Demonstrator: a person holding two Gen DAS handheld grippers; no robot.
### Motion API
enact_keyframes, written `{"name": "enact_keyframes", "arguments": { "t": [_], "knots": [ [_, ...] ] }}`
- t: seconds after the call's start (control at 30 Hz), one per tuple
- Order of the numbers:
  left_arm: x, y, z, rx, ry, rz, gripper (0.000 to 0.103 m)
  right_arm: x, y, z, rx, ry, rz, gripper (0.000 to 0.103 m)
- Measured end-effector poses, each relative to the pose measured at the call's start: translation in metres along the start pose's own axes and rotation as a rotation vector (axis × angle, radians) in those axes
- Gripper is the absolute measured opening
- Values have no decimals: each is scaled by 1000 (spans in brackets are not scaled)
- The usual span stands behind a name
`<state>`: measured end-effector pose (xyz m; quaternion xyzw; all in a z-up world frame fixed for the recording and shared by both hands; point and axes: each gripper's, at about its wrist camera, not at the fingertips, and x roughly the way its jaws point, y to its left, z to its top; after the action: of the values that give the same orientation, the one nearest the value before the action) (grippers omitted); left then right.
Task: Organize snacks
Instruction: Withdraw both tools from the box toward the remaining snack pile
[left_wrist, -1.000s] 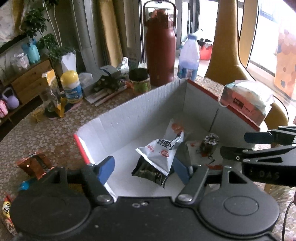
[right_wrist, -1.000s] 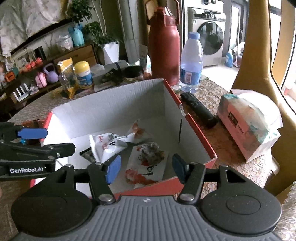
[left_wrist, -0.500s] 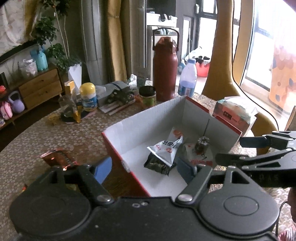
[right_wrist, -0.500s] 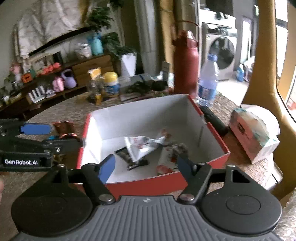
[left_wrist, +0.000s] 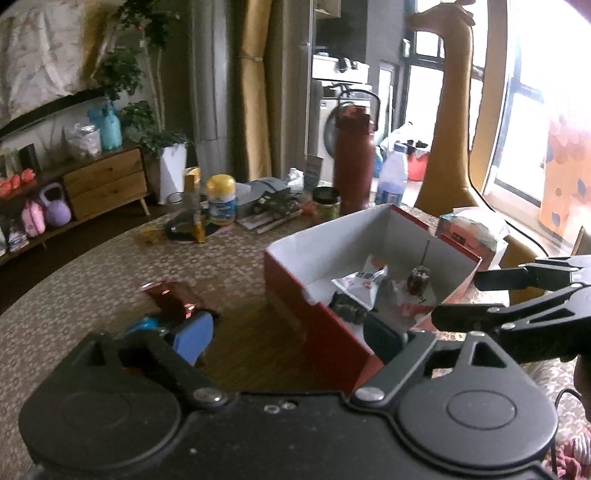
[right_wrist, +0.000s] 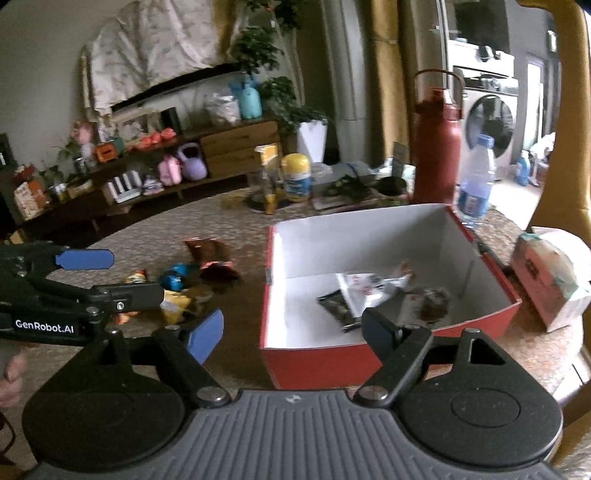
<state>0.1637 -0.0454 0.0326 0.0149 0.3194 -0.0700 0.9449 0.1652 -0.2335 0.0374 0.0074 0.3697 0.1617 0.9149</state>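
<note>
Nearby, light, crinkly snack packets (right_wrist: 177, 282) (slippery foil) are best pinched at sealed edges; both grippers (right_wrist: 291, 332) (left_wrist: 288, 332) have just been spread wide, nothing held.

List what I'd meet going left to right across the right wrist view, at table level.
Left gripper, open and empty → loose snack packets on the table → red box with a few snacks inside → tissue pack at the right edge.

The box (right_wrist: 388, 354) is open from above. Bare counter (right_wrist: 236, 354) lies between it and the snacks (right_wrist: 177, 284); the flask (right_wrist: 437, 147) and bottle (right_wrist: 474, 184) seem close behind.
</note>
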Motion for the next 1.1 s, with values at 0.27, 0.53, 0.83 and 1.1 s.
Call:
{"name": "enact_keyframes", "arguments": {
  "t": [0.27, 0.53, 0.83, 1.1],
  "knots": [
    [-25, 32, -21, -42, -39, 34, 94, 2, 41, -7, -50, -16, 82, 95],
    [-40, 64, -37, -77, -88, 74, 103, 21, 70, -16, -45, 11, 128, 95],
    [-39, 115, -53, -94, -76, 163, 103, 49, 95, -23, -19, 26, 162, 95],
    [-11, 162, -71, -123, 9, 216, 103, 85, 112, -23, -10, 62, 166, 95]
  ]
}}
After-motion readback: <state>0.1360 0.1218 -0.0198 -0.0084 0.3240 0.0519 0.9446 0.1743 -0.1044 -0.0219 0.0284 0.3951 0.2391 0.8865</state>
